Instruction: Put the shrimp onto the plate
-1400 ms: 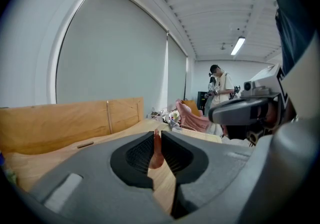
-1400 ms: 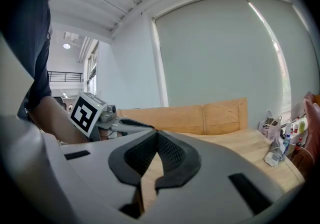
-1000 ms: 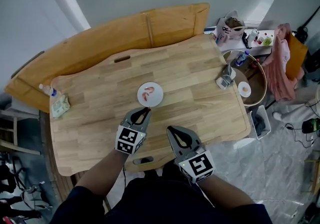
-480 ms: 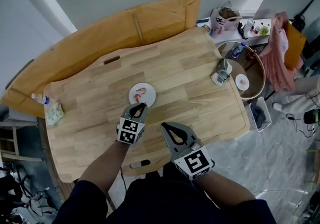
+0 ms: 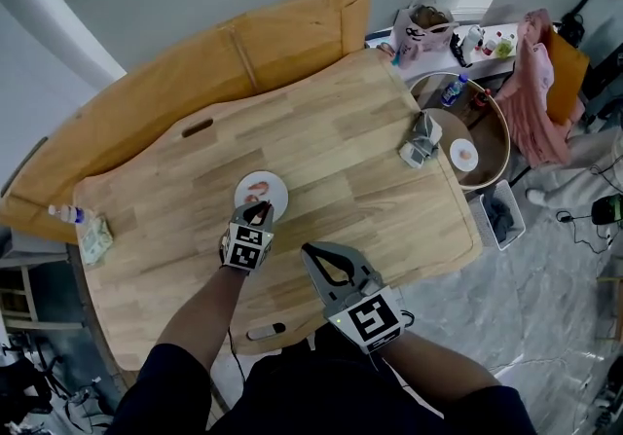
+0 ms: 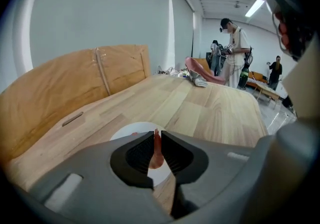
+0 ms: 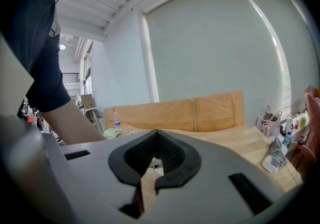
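Here's the left gripper (image 5: pixel 257 215) and the right gripper (image 5: pixel 311 252), matching grey plastic shells, each with 2 tapering jaws lined with black ribbed pads (image 6: pixel 137 155). Each carries 1 white cube (image 5: pixel 245 251) printed with black square markers. Short dark navy sleeves (image 5: pixel 165 386), forearms bare.

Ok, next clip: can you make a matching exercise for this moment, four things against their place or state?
Things:
1. left gripper
2. right gripper
3. plate
4. water bottle

Places or states:
A. at the left edge of the table
B. jaws shut on a shrimp
C. jaws together, nothing between them
D. white, on the table just ahead of the left gripper

Pairs: 1-B, 2-C, 3-D, 4-A
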A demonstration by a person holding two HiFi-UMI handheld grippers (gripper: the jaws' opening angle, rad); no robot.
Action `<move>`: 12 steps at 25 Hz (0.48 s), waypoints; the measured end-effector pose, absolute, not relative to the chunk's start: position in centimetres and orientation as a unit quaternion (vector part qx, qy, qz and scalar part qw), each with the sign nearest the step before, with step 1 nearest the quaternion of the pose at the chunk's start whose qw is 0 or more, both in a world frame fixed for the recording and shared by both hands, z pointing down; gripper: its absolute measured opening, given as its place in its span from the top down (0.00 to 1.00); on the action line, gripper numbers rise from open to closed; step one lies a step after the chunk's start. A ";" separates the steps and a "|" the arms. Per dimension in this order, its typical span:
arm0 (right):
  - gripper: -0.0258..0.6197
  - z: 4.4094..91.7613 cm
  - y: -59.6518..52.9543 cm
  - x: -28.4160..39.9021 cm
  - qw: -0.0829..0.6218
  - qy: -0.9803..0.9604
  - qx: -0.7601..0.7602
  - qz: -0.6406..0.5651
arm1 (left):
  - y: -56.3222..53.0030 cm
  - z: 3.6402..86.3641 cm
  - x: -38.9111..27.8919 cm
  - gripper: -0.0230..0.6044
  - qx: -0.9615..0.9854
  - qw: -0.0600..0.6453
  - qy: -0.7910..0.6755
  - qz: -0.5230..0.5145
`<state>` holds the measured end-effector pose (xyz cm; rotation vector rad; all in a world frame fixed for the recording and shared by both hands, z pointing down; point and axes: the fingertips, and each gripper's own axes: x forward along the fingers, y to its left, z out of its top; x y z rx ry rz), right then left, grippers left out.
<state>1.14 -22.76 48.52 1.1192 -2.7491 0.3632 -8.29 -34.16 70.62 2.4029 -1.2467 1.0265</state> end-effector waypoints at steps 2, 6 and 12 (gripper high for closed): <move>0.95 48.9 -23.1 1.4 0.079 -0.916 0.373 0.122 | -34.7 71.6 -8.5 0.88 0.816 0.132 -0.427 0.366; 0.95 49.7 -23.5 1.9 0.087 -0.915 0.374 0.127 | -35.5 73.1 -8.7 0.88 0.805 0.145 -0.425 0.387; 0.95 50.5 -23.3 2.4 0.089 -0.915 0.368 0.140 | -35.9 75.1 -8.9 0.88 0.795 0.157 -0.423 0.405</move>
